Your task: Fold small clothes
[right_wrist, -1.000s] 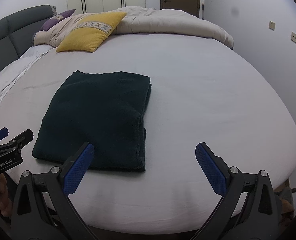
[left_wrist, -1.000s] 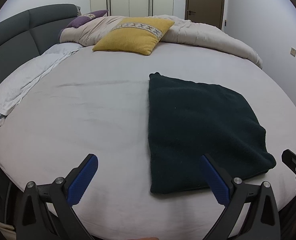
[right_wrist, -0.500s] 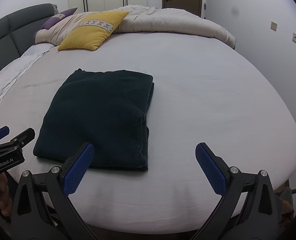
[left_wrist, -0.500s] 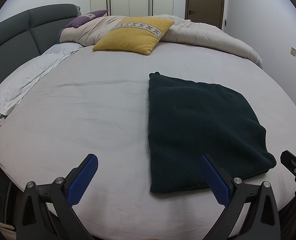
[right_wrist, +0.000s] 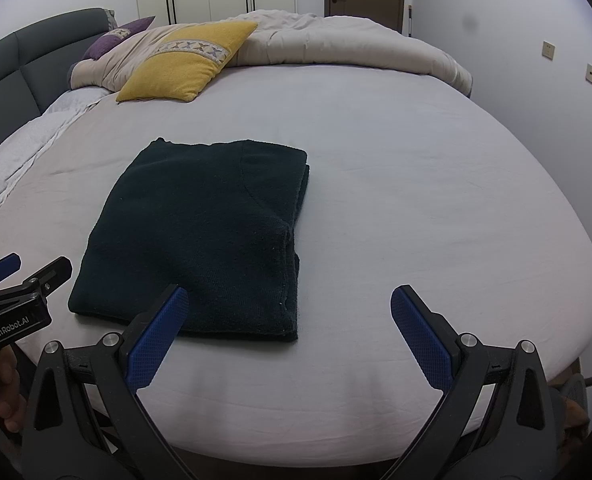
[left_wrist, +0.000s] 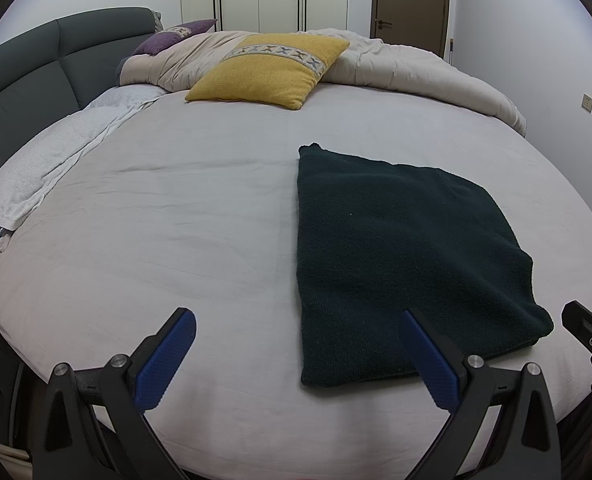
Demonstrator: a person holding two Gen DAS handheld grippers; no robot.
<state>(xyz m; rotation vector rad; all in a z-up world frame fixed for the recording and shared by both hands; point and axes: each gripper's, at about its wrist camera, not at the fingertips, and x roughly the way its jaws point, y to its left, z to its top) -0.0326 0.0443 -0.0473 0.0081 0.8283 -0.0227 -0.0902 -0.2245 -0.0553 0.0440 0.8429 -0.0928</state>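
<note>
Left wrist view: left gripper (left_wrist: 296,354) has jaws spread wide, holding nothing, low over the bed's (left_wrist: 176,220) near edge.
Right gripper (right_wrist: 290,326): likewise released and empty.
Garment: dark folded cloth (right_wrist: 204,236) lies flat on the bed, between both tools.
Judgement: fold looks nearly complete.
Technique: if you fold again, pinch all layers at the near corners, lift evenly, and lay edges flush.

Folded dark garment (right_wrist: 200,236) flat on the bed (right_wrist: 415,184), right gripper (right_wrist: 288,312) agape.
</note>
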